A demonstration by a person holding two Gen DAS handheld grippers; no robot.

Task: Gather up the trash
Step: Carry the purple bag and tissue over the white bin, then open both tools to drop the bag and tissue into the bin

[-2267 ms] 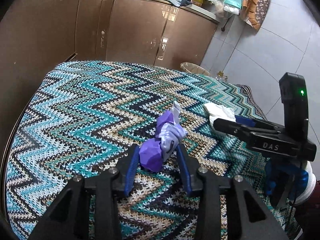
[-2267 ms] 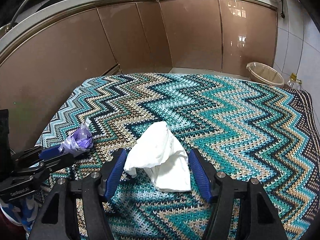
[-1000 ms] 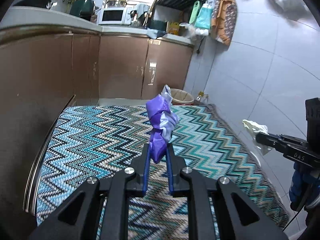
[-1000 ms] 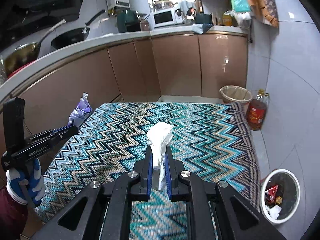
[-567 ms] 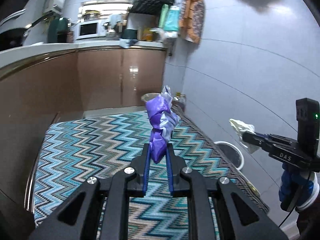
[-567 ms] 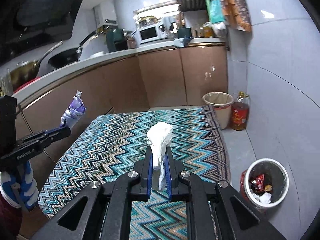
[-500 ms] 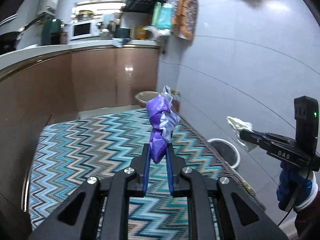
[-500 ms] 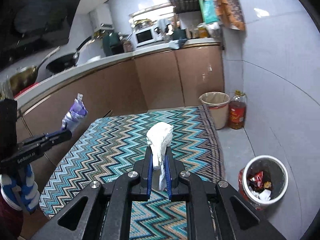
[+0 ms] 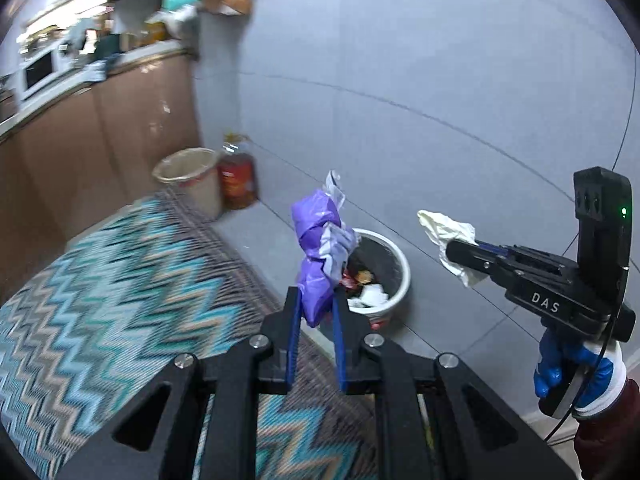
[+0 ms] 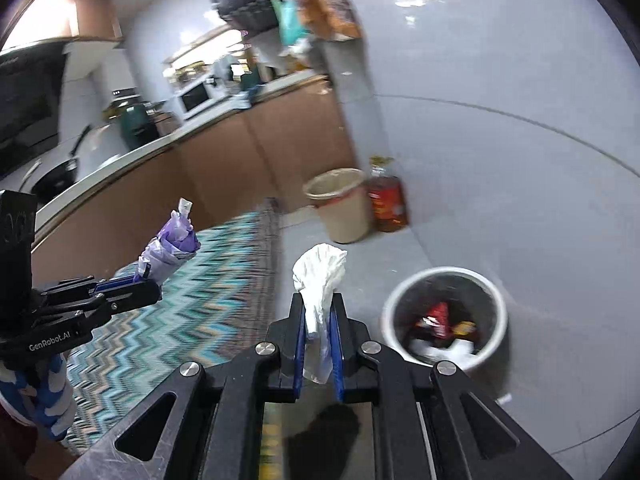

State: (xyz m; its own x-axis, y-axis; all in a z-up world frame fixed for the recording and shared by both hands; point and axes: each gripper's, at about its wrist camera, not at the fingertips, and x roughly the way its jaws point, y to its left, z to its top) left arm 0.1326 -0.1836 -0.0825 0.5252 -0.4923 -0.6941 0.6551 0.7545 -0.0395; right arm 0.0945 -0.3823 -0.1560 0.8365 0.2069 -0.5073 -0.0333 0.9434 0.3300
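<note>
Trash is being carried in both grippers: the left gripper (image 9: pixel 314 322) is pinching a crumpled purple plastic wrapper (image 9: pixel 318 256) between its blue pads (image 9: pixel 293 332), the wad sticking up above the fingertips, and the right gripper (image 10: pixel 318 334) is clamping a crumpled white tissue (image 10: pixel 319 280) in the same way, with the paper bulging above the pads and hanging down a little between them. In the left wrist view the right gripper is showing from the side at the right, gripped by a hand in a blue and white glove (image 9: pixel 576 376), its tissue held in the air beside the purple wrapper and apart from it. Just beyond both loads a small white waste bin (image 10: pixel 446 318) is standing on the grey tiled floor (image 10: pixel 540 240), already holding red snack packets and white scraps; in the left wrist view the wrapper is overlapping the bin's near rim. To the left a teal zigzag-patterned rug (image 9: pixel 120 276) is lying on the floor. Farther back, a beige bin (image 10: pixel 340 204) and an amber bottle (image 10: pixel 386 202) are standing side by side against brown cabinets (image 10: pixel 260 152), with a microwave (image 10: pixel 196 98) on the counter above.
</note>
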